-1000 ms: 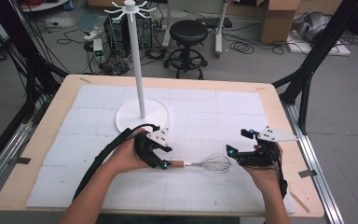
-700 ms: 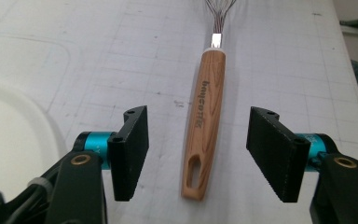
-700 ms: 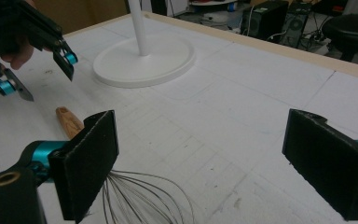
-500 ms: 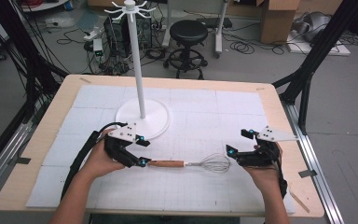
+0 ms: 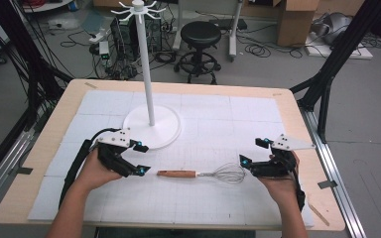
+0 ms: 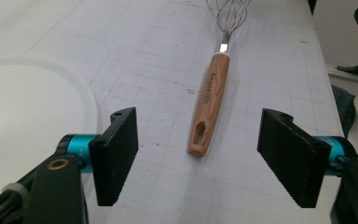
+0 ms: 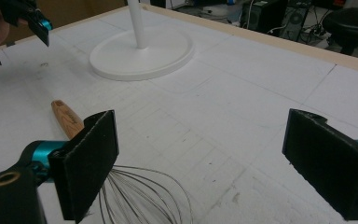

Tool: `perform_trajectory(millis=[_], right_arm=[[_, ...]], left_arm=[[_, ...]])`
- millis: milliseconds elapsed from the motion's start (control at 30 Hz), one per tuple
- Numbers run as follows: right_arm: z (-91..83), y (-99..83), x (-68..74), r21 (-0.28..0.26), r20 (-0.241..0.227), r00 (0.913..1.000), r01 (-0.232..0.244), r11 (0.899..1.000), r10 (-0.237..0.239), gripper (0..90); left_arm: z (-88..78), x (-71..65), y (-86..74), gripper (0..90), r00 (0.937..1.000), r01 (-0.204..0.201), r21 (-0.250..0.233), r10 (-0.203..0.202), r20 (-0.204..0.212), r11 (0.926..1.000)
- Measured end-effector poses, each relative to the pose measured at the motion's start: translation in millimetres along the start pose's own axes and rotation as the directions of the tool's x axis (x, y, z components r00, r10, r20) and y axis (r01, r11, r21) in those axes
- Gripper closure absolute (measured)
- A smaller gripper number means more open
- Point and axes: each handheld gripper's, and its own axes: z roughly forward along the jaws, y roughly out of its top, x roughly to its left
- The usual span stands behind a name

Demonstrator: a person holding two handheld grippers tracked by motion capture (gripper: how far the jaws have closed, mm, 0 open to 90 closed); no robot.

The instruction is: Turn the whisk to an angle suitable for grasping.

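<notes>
High view: my left hand-held gripper (image 5: 140,158) rests on the counter (image 5: 44,148) at about 8 o'clock from the white stand base (image 5: 166,130), jaws spread wide and empty. The whisk (image 5: 203,174) lies flat on the white gridded mat, wooden handle toward my left hand-held gripper, wire head toward my right. The handle end sits just beside the left jaws, not touching. My right hand-held gripper (image 5: 254,152) sits at 3 o'clock from the whisk, jaws open and empty, lower jaw tip just beside the wire head.

Left gripper view: both jaws stand wide apart with nothing between the pads. The whisk (image 6: 209,105) lies ahead at 12 o'clock, slotted handle end nearest, clear of both jaws. The stand base (image 6: 32,107) edge lies at 9 o'clock.

Right gripper view: jaws wide open, gripping nothing. The wire head (image 7: 144,196) shows beside the left jaw at 7 o'clock; contact cannot be told. The stand base (image 7: 142,56) lies at 11 o'clock.
</notes>
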Motion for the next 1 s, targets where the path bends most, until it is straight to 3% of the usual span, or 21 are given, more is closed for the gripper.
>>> perform_trajectory(millis=[233,600,1000], right_arm=[[0.4,0.2,0.8,-0.001,0.002,1.0000,0.003,1.000,-0.003,9.3],[3.1,-0.3,-1.0,0.011,0.001,0.9999,-0.013,1.000,0.013,9.3],[6.8,-2.9,-1.0,0.020,-0.005,0.9999,-0.015,1.000,0.015,9.3]], left_arm=[[-18.0,-0.1,-6.2,21.4,0.9992,0.031,-0.034,-0.032,-0.024,0.9989],[-26.1,4.0,-8.9,9.6,0.9969,0.046,-0.069,-0.050,-0.061,0.9965],[-40.7,12.2,-19.9,2.9,0.9921,0.084,-0.143,-0.096,-0.080,0.9862]])
